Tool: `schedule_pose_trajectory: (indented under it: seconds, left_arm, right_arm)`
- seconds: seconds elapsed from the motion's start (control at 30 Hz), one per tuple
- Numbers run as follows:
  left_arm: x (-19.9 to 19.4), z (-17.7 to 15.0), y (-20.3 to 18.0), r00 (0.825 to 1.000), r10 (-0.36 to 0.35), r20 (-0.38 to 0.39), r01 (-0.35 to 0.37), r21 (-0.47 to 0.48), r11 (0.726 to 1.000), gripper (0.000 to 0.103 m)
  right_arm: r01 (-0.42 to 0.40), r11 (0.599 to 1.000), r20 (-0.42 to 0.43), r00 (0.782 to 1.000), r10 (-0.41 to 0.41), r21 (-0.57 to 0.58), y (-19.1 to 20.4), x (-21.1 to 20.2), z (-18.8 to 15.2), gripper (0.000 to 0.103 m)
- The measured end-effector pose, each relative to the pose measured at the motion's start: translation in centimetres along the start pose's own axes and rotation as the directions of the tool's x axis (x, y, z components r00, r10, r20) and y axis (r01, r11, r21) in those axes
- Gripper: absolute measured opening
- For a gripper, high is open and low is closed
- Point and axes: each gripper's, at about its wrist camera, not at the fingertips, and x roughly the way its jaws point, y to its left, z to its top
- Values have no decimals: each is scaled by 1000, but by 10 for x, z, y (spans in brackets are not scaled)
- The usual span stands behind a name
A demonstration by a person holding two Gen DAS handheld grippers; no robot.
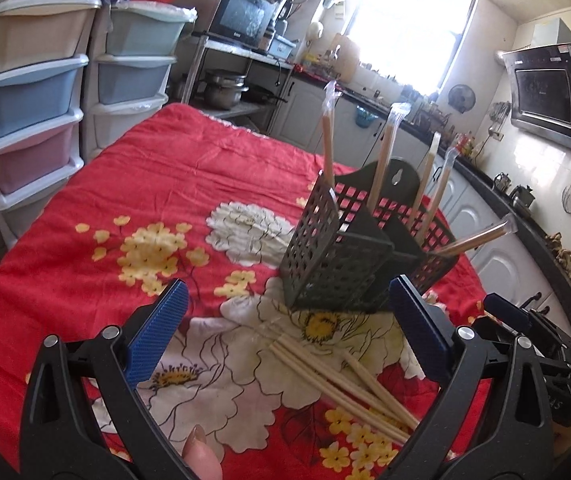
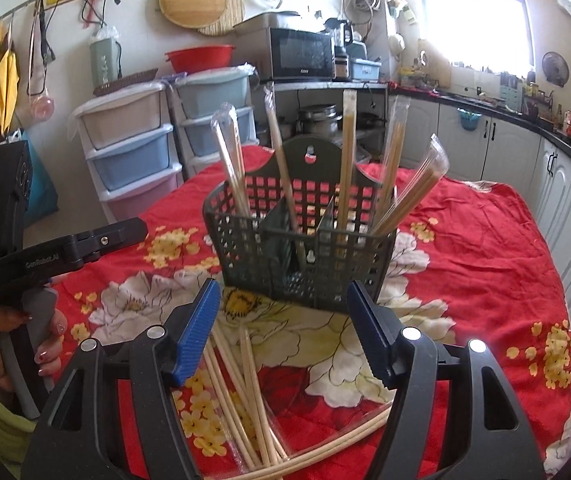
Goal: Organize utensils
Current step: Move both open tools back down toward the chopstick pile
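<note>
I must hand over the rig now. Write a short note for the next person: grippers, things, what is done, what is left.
Left gripper: open, empty, over the loose chopsticks.
Right gripper: open, empty, just before the holder.
Dark green perforated plastic utensil holder: upright on the red floral tablecloth.
Done: five plastic-wrapped chopstick pairs stand in the holder.
Left: a pile of wrapped light wooden chopsticks lies on the cloth in front of the holder; none is picked up.

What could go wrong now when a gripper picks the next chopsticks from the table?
1. The loose chopsticks lie crossed in a pile, so the right gripper, now open, may catch several pairs or only the clear wrapper.
2. The wrapped chopsticks already lean outward from the black caddy; a bump could tip it.
</note>
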Motion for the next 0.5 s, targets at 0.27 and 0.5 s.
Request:
schedule_pose_trajectory:
  seconds: [0.27,0.5]
  left_arm:
    - [12,-12,5,998,22,-54,-22,6,1000,92]
    - [22,-23,8,994,35,-105,-34,11,999,92]
  right_arm:
    - [-29,999,-69,997,28,-14,5,15,-11,64]
    - [-50,998,-133,990,46,-29,9,30,-19,63]
